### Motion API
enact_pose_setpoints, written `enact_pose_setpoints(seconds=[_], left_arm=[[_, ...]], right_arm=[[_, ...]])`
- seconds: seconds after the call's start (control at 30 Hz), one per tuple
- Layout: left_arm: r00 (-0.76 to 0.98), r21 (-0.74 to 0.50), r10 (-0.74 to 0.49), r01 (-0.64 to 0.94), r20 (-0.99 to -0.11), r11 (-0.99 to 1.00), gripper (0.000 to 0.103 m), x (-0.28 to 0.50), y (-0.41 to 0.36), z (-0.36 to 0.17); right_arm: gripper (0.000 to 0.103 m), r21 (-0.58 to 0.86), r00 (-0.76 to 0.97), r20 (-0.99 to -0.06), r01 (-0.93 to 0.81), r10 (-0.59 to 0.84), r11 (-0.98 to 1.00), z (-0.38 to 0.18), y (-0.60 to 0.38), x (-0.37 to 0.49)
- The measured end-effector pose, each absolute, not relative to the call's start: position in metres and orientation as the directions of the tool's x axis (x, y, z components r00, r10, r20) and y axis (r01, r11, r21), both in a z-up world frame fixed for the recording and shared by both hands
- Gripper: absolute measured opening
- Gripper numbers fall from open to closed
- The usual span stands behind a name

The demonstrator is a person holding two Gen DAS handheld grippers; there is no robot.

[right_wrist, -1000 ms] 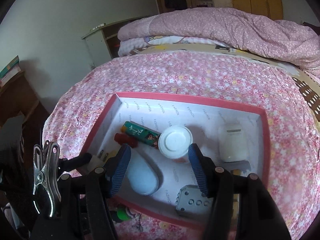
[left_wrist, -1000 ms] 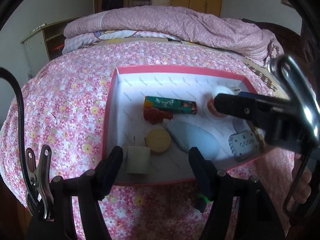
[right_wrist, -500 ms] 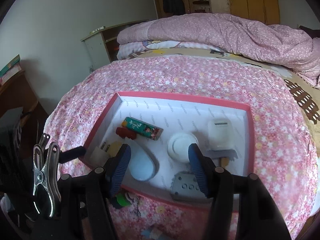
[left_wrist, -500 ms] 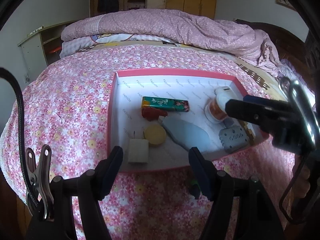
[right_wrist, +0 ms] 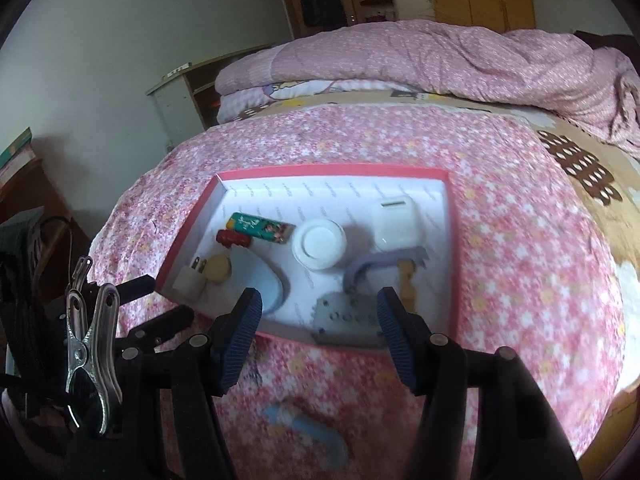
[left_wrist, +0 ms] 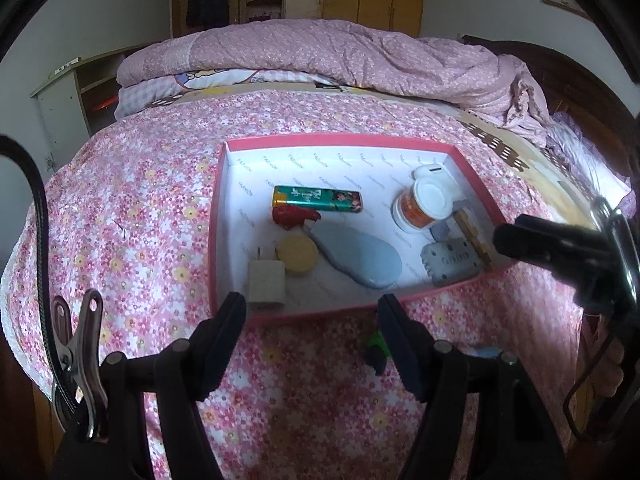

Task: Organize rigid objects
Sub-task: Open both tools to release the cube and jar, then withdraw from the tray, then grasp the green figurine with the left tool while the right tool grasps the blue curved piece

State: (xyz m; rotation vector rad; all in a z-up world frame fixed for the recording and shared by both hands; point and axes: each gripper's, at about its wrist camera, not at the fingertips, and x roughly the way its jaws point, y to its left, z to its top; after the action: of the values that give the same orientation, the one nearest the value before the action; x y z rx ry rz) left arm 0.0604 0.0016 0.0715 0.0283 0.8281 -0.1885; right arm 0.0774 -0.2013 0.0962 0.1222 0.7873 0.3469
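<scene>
a bed (left_wrist: 132, 216) spread with a pink flowered cover fills the middle of both views. on it, at frame centre, lies a shallow pink-rimmed cardboard box with a white lining (left_wrist: 218, 216) (right_wrist: 450, 248). a rumpled mauve dotted quilt (left_wrist: 360, 56) (right_wrist: 440, 56) is heaped across the upper part of the frame. near the lower edge, just below the box, a small green and black object (left_wrist: 376, 350) and a pale blue blurred object (right_wrist: 312, 428) rest on the cover.

Both tongs are built from black plastic arms fastened with round silver screws. Ribbed dark blue pads are fitted on the right tongs (right_wrist: 319, 334), and a silver spring clip (right_wrist: 90, 344) is fixed beside them. Beside the left tongs (left_wrist: 311, 334), a matching clip (left_wrist: 78, 354) and a black cable (left_wrist: 38, 216) are seen.
</scene>
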Motion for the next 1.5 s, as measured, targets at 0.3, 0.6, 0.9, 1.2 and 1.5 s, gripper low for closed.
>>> enact_pose_setpoints(seconds=[0.3, 0.6, 0.9, 1.2, 1.5], left_arm=[[0.639, -0.048, -0.186, 0.227, -0.747, 0.973, 0.072, 0.048, -0.011, 0.067], [0.612, -0.036, -0.192, 0.258, -0.767, 0.965, 0.072, 0.040, -0.021, 0.055], [0.582, -0.057, -0.210, 0.270, -0.785, 0.961, 0.067, 0.042, -0.022, 0.039], [0.574, -0.051, -0.238, 0.323, -0.784, 0.945, 0.036, 0.051, -0.037, 0.025], [0.611, 0.046, -0.202, 0.365, -0.765, 0.930, 0.049, 0.053, -0.059, 0.017]], right_arm=[[0.061, 0.229, 0.634, -0.700, -0.236, 0.328, 0.945, 0.080, -0.217, 0.049], [0.061, 0.158, 0.592, -0.744, -0.294, 0.309, 0.943, 0.053, -0.202, 0.027], [0.059, 0.070, 0.573, -0.771, -0.356, 0.277, 0.932, 0.032, -0.180, 0.023], [0.018, 0.119, 0.579, -0.769, -0.288, 0.271, 0.950, 0.022, -0.191, 0.028], [0.018, 0.205, 0.592, -0.758, -0.183, 0.274, 0.961, 0.019, -0.219, 0.034]])
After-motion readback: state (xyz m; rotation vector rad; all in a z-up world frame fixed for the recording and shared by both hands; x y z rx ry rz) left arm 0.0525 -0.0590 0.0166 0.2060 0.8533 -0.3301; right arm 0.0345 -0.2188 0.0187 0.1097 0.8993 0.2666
